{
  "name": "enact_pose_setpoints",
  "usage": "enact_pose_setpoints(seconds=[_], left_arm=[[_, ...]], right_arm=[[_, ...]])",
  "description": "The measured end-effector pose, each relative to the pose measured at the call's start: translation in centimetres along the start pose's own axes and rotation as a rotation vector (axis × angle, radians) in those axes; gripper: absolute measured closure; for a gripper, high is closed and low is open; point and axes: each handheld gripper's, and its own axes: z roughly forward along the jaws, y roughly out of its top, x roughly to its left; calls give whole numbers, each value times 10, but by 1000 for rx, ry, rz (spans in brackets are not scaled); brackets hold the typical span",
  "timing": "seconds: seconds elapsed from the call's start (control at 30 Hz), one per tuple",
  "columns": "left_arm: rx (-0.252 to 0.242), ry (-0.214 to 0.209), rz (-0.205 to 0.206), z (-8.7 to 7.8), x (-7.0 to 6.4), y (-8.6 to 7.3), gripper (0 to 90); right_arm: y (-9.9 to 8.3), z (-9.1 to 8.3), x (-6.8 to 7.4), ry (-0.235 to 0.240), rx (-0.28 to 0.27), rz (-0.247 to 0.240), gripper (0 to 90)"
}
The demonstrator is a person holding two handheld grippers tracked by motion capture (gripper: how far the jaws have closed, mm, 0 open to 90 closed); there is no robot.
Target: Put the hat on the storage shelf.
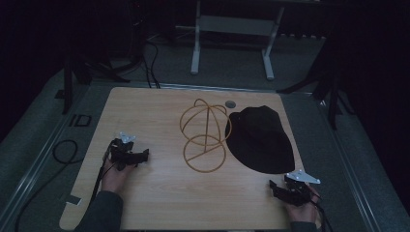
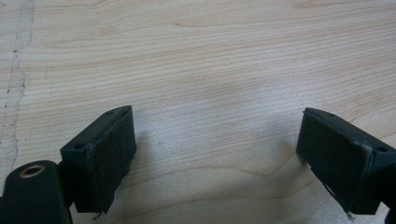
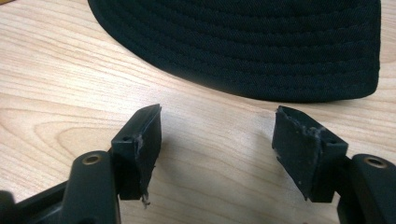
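On the wooden worktop (image 1: 159,193) in the high view, a black brimmed hat (image 1: 259,139) lay flat toward the right side, its brim spread and its crown low. Just beside it on the left stood a yellow wire hat stand (image 1: 205,135), a round base ring with a cage of hoops above it; the hat's edge looked to touch or nearly touch the stand. The left hand-held gripper (image 1: 140,155) rested near the left edge, the right hand-held gripper (image 1: 274,186) near the front right corner, close to the hat's brim.

Along the left gripper view, the left hand-held gripper (image 2: 215,154) stood wide apart over bare wood grain, holding nothing.

Along the right gripper view, the right hand-held gripper (image 3: 217,140) was likewise spread wide and empty, with the hat's stitched brim (image 3: 243,46) lying just beyond its tips, apart from them.
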Motion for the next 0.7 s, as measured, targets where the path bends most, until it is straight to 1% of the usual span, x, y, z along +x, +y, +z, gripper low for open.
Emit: enact_pose_setpoints(seconds=[0.13,0.17,0.27,0.37,0.47,0.5,0.53,0.6,0.7], left_arm=[[0,0,0,0,0,0,122],[0,0,0,0,0,0,122],[1,0,1,0,0,0,122],[0,1,1,0,0,0,122],[0,1,1,0,0,0,122],[0,1,1,0,0,0,123],[0,0,1,0,0,0,122],[0,1,1,0,0,0,122],[0,1,1,0,0,0,123]], right_arm=[[0,0,-1,-1,3,-6,307],[1,1,-1,1,7,0,307],[3,1,-2,6,26,-4,307],[7,1,-3,20,49,-17,315],[8,0,-5,52,56,-47,375],[8,-1,-6,70,59,-64,428],[8,-2,-7,93,64,-91,463],[9,-4,-10,128,83,-130,498],[13,-5,-12,148,117,-151,532]])
